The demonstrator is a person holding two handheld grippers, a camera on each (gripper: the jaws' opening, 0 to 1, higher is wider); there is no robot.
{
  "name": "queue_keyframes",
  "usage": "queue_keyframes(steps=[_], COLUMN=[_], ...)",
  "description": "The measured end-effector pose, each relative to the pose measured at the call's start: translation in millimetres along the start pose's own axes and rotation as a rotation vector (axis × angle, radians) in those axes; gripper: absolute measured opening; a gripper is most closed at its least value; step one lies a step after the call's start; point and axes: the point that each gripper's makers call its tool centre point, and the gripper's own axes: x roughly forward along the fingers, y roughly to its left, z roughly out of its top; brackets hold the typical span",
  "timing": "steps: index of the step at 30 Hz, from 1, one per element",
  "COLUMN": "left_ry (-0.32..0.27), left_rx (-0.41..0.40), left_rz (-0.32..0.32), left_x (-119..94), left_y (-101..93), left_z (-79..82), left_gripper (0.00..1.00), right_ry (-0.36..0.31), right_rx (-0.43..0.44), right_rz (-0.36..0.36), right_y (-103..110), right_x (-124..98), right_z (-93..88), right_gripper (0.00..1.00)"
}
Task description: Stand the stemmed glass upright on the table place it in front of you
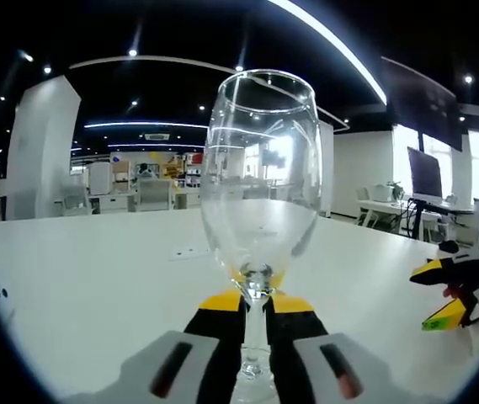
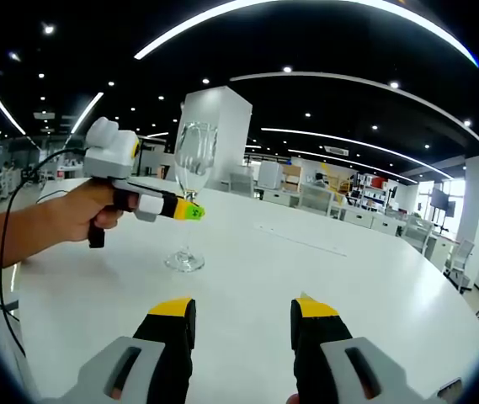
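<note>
The stemmed glass (image 2: 190, 194) stood upright, its foot on the white surface (image 2: 323, 278), so the standing step looked all but done. The left hand-held gripper (image 1: 256, 313) pinched the stem just below the bowl, held level by the person's hand (image 2: 71, 215) (wrist straight). The right hand-held gripper (image 2: 243, 324) hovered spread and empty, well apart. Next probably called for a gentle release without tipping the glass.

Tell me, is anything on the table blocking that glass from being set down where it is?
Nothing visible. The glass already stands upright on the bare white table, its stem between the left claw jaws. The right claw hangs back, open.
</note>
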Motion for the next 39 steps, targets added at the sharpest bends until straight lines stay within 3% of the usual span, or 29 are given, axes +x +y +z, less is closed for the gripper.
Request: queue_keyframes(steps=[39], left_ry=[0.035], left_rx=[0.021], left_rz=[0.014], left_x=[-2.1], left_y=[2.6], left_z=[0.0], left_gripper=[0.10], right_ry=[-0.003], right_rx=[0.002], right_rz=[0.000], right_y=[-0.1], right_x=[-0.1], right_z=[0.3], right_gripper=[0.48])
